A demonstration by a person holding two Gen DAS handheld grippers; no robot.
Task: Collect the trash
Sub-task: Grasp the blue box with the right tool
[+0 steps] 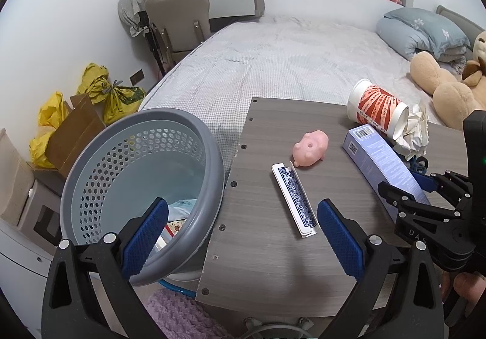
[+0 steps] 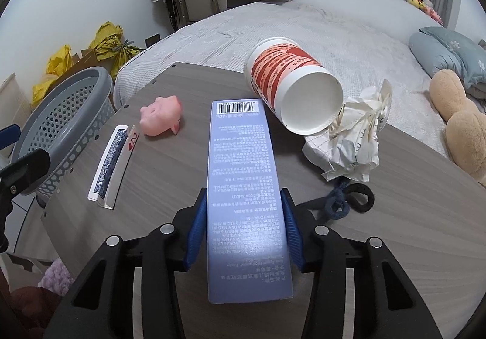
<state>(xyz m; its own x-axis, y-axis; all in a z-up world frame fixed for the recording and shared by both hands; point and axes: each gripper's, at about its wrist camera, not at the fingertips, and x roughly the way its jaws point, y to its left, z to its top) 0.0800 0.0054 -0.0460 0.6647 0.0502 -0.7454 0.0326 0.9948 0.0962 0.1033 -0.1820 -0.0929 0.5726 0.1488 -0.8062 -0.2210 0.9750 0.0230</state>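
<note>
My right gripper (image 2: 243, 223) is shut on a long blue carton (image 2: 240, 162), which lies along the wooden table (image 2: 395, 217); the carton also shows in the left wrist view (image 1: 382, 162). A red-and-white paper cup (image 2: 291, 87) lies on its side beyond it, with crumpled white paper (image 2: 352, 138) to its right. My left gripper (image 1: 243, 235) is open and empty, one finger over the rim of the grey perforated bin (image 1: 136, 175), the other over the table near a folded playing card (image 1: 294, 199). Some wrappers lie in the bin.
A pink toy pig (image 1: 311, 149) sits mid-table and a dark hair tie (image 2: 349, 196) lies near the crumpled paper. A bed (image 1: 288, 59) lies behind the table with plush toys (image 1: 449, 90) on its right. Yellow bags and cardboard boxes (image 1: 70, 126) stand at the left wall.
</note>
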